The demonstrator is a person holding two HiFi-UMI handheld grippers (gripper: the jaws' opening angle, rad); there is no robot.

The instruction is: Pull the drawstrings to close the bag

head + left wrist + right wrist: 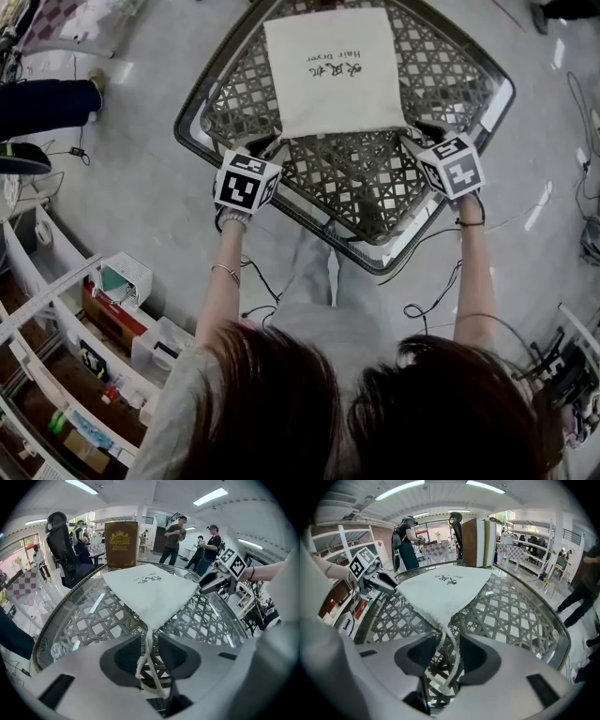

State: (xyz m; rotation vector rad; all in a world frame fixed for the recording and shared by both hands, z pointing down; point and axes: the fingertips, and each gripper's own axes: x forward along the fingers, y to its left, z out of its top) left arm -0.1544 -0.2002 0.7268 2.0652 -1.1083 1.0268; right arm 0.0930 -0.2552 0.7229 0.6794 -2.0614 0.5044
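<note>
1. Left tool (150, 640): jaws slightly apart, left drawstring (147, 644) hanging loose between them.
2. White bag (333, 70) lies flat on the glass-topped lattice desk (375, 187).
3. Right tool (448, 641): jaws apart around the right drawstring (443, 640).
4. Grey floor (141, 178) surrounds the desk.

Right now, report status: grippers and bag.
Left gripper open, drawstring between jaws. Right gripper open, same. Bag flat on table, uncinched. Nothing blocking.

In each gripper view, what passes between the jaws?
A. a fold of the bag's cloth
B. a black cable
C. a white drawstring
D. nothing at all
C: a white drawstring runs from the bag's corner down between the left gripper's jaws, and a second drawstring does the same at the right gripper.
</note>
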